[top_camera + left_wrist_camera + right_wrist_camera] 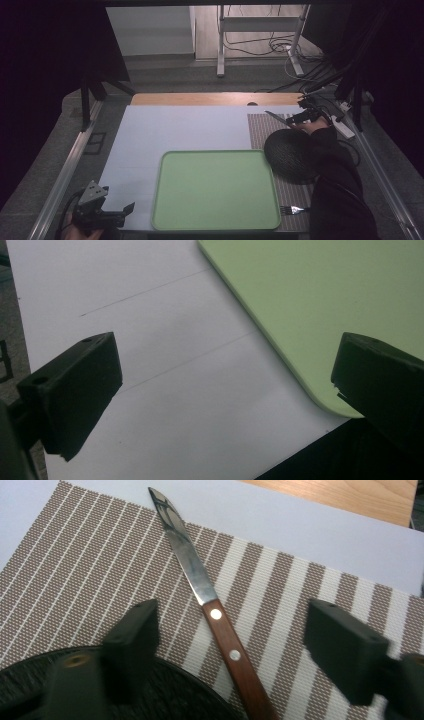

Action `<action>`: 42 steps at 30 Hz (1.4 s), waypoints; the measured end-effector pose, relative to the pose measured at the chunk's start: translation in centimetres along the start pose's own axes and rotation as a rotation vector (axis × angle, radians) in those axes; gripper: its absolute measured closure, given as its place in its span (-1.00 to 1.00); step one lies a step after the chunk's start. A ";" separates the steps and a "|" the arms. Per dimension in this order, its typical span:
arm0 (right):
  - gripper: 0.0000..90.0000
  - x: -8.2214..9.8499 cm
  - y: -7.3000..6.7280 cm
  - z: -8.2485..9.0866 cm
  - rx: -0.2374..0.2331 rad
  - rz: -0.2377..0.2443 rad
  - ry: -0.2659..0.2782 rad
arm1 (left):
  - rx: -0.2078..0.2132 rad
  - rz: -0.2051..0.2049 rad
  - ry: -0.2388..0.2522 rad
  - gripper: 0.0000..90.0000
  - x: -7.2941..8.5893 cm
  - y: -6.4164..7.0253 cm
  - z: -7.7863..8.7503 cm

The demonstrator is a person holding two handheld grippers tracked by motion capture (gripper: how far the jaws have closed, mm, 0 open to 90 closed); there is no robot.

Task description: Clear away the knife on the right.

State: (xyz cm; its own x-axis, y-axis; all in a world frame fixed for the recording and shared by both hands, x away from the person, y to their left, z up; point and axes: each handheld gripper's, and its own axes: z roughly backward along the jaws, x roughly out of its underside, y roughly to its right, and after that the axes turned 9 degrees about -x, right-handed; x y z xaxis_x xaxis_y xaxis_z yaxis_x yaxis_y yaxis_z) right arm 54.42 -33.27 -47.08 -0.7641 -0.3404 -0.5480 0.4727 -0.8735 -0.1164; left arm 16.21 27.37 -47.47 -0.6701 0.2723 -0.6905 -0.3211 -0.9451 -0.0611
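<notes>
Knife [215,611] lies flat on the striped brown placemat [75,565], directly ahead of the right gripper [232,645] and between its jaws, wooden riveted handle nearest the gripper, blade pointing away. Right jaws stand wide apart, pads clear of the handle on both sides, nothing clamped. Black round woven mat [165,695] sits under the right gripper's left jaw, its edge just beside the knife handle. In the high view the right gripper [306,116] is at the placemat's far end, fork [294,210] well behind it at the near end. Left gripper [227,390] also spread wide, holding nothing, over white sheet [150,365]; green tray [310,305] corner is ahead of its right jaw.
</notes>
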 end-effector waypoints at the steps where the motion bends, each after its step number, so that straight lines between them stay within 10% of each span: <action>1: -0.63 0.0 0.0 0.0 0.000 0.000 0.000 | 0.000 0.000 0.000 -0.99 0.0 0.0 0.0; 7: -1.00 -0.5 -0.7 -0.5 0.010 0.007 -0.012 | 0.000 -0.001 -0.001 -0.99 0.0 0.0 0.0; 30: -1.00 0.4 1.2 -4.0 0.020 -0.013 -0.088 | 0.000 0.003 -0.003 -0.99 0.0 0.0 -0.1; 34: -0.84 0.4 1.2 -4.2 0.022 0.008 -0.082 | 0.000 0.005 -0.005 -0.99 0.0 0.0 -0.1; 42: 0.28 0.1 1.1 -3.2 -0.027 0.081 -0.073 | 0.000 0.002 -0.006 -0.98 0.0 0.0 -0.1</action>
State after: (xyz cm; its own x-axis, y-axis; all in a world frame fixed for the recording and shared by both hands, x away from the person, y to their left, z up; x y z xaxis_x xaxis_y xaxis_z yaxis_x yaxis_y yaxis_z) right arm 56.25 -33.14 -49.95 -0.7523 -0.4351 -0.4947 0.5451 -0.8328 -0.0965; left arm 16.30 27.36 -47.52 -0.6751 0.2714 -0.6860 -0.3196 -0.9457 -0.0597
